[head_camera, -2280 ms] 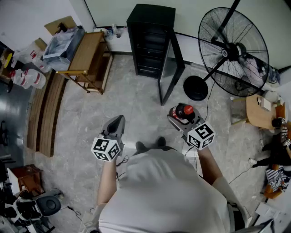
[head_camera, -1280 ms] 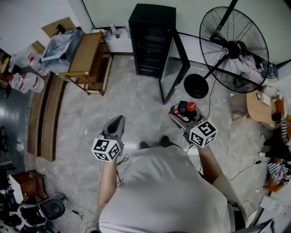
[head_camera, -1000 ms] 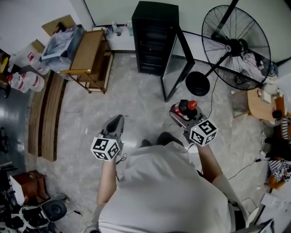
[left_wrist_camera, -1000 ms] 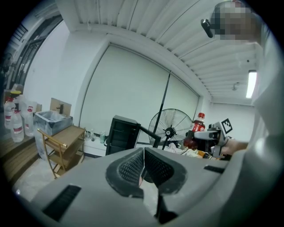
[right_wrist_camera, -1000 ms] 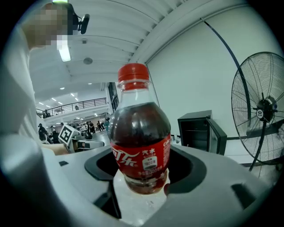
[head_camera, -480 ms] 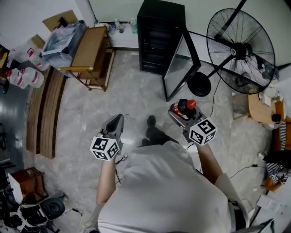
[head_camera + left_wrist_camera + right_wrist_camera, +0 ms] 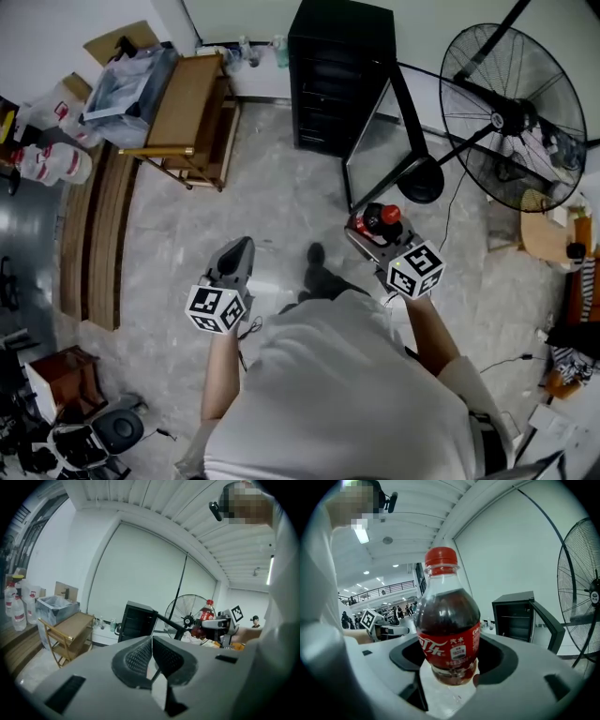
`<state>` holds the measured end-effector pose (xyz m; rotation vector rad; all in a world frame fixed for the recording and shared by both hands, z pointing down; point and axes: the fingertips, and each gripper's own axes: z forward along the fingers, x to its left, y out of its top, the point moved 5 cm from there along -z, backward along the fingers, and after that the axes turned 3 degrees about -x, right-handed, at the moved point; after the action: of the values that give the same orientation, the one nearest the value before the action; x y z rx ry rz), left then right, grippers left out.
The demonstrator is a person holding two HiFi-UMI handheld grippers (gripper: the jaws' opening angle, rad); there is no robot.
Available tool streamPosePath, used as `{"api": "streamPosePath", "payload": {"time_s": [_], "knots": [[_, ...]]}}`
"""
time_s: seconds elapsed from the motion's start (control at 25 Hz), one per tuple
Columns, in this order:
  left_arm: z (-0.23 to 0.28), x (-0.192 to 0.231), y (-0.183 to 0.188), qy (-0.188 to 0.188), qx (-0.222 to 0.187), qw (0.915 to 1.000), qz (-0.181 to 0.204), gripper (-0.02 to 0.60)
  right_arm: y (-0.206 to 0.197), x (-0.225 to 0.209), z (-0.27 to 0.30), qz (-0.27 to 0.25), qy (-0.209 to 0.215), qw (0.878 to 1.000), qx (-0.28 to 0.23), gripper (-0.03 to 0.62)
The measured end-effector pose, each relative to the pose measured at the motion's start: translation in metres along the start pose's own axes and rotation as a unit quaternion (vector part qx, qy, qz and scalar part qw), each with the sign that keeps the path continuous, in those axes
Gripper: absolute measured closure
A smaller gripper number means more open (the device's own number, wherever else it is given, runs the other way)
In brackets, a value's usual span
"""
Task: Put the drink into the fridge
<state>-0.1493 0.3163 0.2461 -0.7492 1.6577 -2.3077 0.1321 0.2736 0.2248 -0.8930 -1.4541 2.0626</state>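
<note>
- The drink [image 7: 449, 634], a dark cola bottle with a red cap and red label, stands upright in the right gripper [image 7: 373, 230]. The gripper's two pads are clamped on the bottle's lower body from either side.
- In the head view the bottle is carried above the grey stone floor [image 7: 272, 197], ahead of the person's right side. It is near the open door [image 7: 373, 141] of the fridge [image 7: 339, 70] but not yet at it.
- The fridge, a black cabinet with dark shelves, stands on the floor at the far wall. Its door swings out toward the right gripper.
- The left gripper [image 7: 151, 656] carries nothing. Its ribbed pads meet tip to tip, and it is held out alongside the right gripper, well apart from it.
- A large black pedestal fan [image 7: 511, 112] stands right of the fridge, and a wooden table [image 7: 187, 103] stands left of it by the wall.
- The person's dark shoe [image 7: 315, 255] shows on the floor between the two grippers.
</note>
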Motion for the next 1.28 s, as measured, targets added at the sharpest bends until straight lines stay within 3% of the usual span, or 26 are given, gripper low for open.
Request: {"api": "streamPosePath", "payload": {"time_s": [0.4,0.64,1.0,1.28], "knots": [[0.121,0.017,0.033,-0.033,0.019,0.9992,0.011,0.572,0.014,-0.091,0.057,0.01,-0.002,1.0,0.017,0.286],[0.166,0.019,0.054,-0.042,0.023,0.9987,0.016,0.572,0.018,-0.131,0.071,0.028,-0.012,0.999,0.013,0.286],[0.213,0.043,0.062,-0.068,0.05,0.9962,0.023,0.572,0.016,-0.161,0.09,0.046,-0.045,0.998,0.016,0.286],[0.243,0.091,0.075,-0.119,0.073,0.9897,0.033,0.572,0.019,-0.158,0.127,0.058,-0.095,0.994,0.02,0.286]]}}
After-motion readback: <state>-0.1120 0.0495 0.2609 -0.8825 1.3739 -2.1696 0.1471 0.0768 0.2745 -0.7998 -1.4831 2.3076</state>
